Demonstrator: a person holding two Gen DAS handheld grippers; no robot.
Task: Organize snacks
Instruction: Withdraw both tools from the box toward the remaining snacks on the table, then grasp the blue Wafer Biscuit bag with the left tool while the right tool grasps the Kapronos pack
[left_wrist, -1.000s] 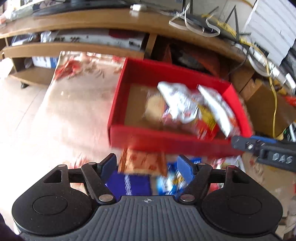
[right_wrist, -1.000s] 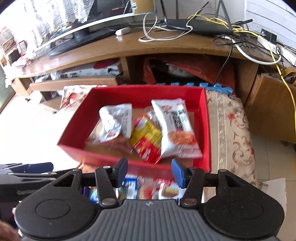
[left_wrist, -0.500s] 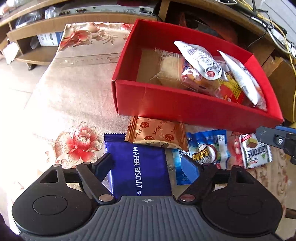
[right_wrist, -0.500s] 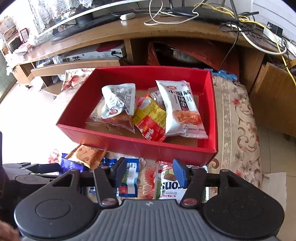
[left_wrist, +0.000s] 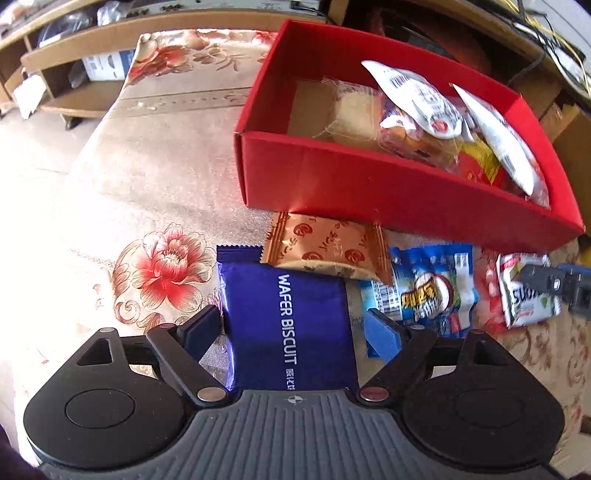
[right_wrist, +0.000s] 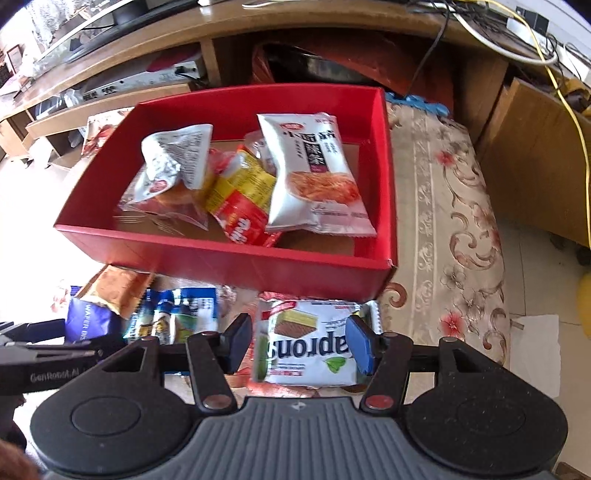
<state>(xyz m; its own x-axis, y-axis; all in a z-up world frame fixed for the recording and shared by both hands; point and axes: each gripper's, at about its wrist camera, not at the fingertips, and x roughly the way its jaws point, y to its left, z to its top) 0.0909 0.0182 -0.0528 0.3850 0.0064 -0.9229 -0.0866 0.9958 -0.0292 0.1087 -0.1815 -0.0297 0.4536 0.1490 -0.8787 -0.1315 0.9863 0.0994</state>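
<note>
Presently four packets lie loose on the floral cloth (left_wrist: 155, 166) along the near wall of one red box (left_wrist: 369, 184), and at least four more lie inside it. Outside: one blue packet (left_wrist: 288, 317) printed "WAFER BISCUIT", one copper-brown packet (left_wrist: 325, 251) overlapping its far end, one light-blue packet (left_wrist: 432, 288) at 3 o'clock of those, and one white wafer packet (right_wrist: 310, 347), its lettering inverted and only partly legible. Inside: one clear-wrapped cake (left_wrist: 354, 114), one white-and-red pouch (right_wrist: 173, 162), one yellow-and-red packet (right_wrist: 243, 195) and one white packet (right_wrist: 314, 173) with a noodle picture; its writing is not legible. The left gripper (left_wrist: 295, 328) has just been widening; its jaws stand apart astride the blue packet without pressing it. The right gripper (right_wrist: 299, 343) has just opened slightly; its pads sit close at either side of the white wafer packet, and contact cannot be confirmed. Only the left view shows the cake clearly; only the right view shows the wafer packet's face and "GenRobot.AI" on the left gripper's arm at 9 o'clock.
</note>
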